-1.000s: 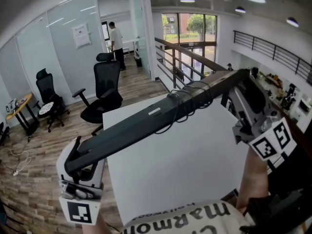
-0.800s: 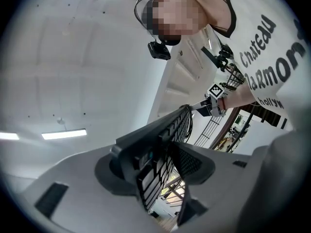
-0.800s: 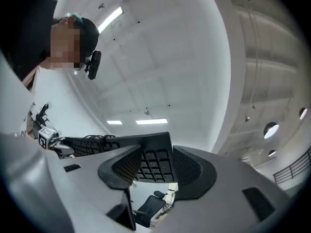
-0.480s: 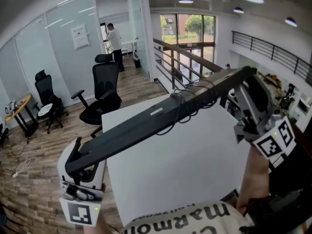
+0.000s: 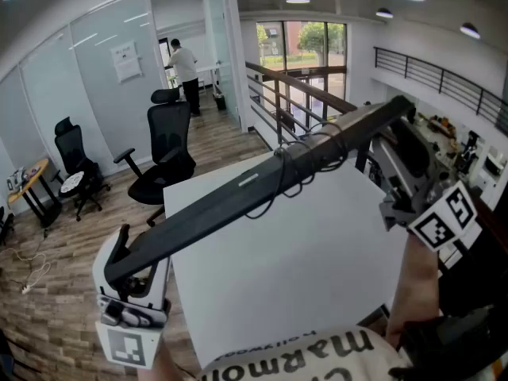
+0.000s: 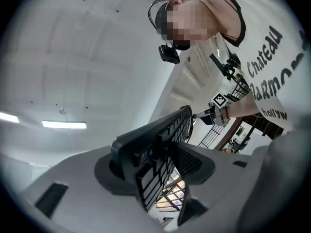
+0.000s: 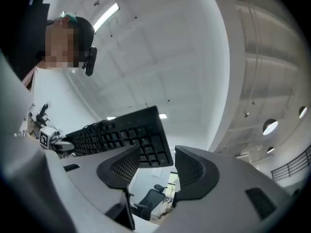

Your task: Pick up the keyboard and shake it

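Black plastic fills both grips: the keyboard (image 5: pixel 238 197) hangs in the air as a long slanted bar, one short end in each claw. The left claw (image 6: pixel 156 154) has its jaws spread wide and clamped across the board's thickness, with the mesh pad on the keys and the board running straight out from its tips. The right claw (image 7: pixel 158 155) also stands wide, with the other end wedged at an angle in it. One pad lies over the keys, the other meets the end corner, and its jaws have just been opening a little, so that hold looks the slacker one. The board should be light and stiff enough to shake from its ends, but the smooth casing could slide out of a loose pad, and hard pressure on the keys risks popping a cap. Pads set flat across the thickness at each short end seem the best purchase. Between the claws, nearer the right one, a cable (image 5: pixel 305 163) is looped loosely round the board and could swing or snag. Below both claws lies the white table (image 5: pixel 317 276), well apart from the board. Beyond the left claw stand office chairs (image 5: pixel 167 153) on wood flooring. Past the right claw is a railing (image 5: pixel 290 94), and far off a person (image 5: pixel 182 62) by glass walls, none within reach.
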Available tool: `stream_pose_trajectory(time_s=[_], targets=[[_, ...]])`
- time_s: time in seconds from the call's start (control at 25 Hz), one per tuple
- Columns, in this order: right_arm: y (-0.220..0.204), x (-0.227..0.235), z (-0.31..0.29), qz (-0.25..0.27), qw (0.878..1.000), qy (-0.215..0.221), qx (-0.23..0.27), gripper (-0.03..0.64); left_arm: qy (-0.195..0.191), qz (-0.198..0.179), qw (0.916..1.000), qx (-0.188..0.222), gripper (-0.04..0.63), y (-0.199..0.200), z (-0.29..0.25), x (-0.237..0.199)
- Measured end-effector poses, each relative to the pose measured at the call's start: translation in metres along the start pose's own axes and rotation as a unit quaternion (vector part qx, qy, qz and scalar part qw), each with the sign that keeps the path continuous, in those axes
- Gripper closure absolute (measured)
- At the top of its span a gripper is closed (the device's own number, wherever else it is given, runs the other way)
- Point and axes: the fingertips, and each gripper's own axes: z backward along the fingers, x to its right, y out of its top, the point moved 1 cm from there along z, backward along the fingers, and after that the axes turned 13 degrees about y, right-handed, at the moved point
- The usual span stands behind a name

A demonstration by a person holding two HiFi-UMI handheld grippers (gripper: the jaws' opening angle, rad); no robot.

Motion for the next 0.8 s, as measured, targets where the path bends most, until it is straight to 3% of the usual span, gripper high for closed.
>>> stream_pose_trajectory(time_s=[0.36, 0.6, 0.68, 0.72, 0.76, 0.8], targets=[[-0.032, 0.01, -0.005, 0.076, 0.989, -0.007, -0.123, 0.333, -0.033, 0.017, 0.9993, -0.01, 0.37, -0.002, 0.003, 0.007], [-0.064, 0.003, 0.01, 0.063, 0.984, 0.024, -0.166, 0.334, -0.057, 0.047, 0.9969, -0.027, 0.37, -0.038, 0.033, 0.0], [-0.079, -0.002, 0.015, 0.048, 0.982, 0.028, -0.182, 0.334, -0.071, 0.059, 0.9955, -0.023, 0.37, -0.026, 0.022, 0.009], [-0.087, -0.006, 0.016, 0.034, 0.981, 0.029, -0.187, 0.354, -0.078, 0.061, 0.9948, -0.023, 0.371, -0.02, 0.016, 0.013], [-0.095, -0.009, 0.017, 0.021, 0.981, 0.028, -0.192, 0.414, -0.083, 0.061, 0.9943, -0.027, 0.376, -0.019, 0.014, 0.016], [-0.103, -0.013, 0.019, 0.009, 0.98, 0.025, -0.198, 0.413, -0.087, 0.06, 0.9939, -0.032, 0.376, -0.02, 0.015, 0.017]])
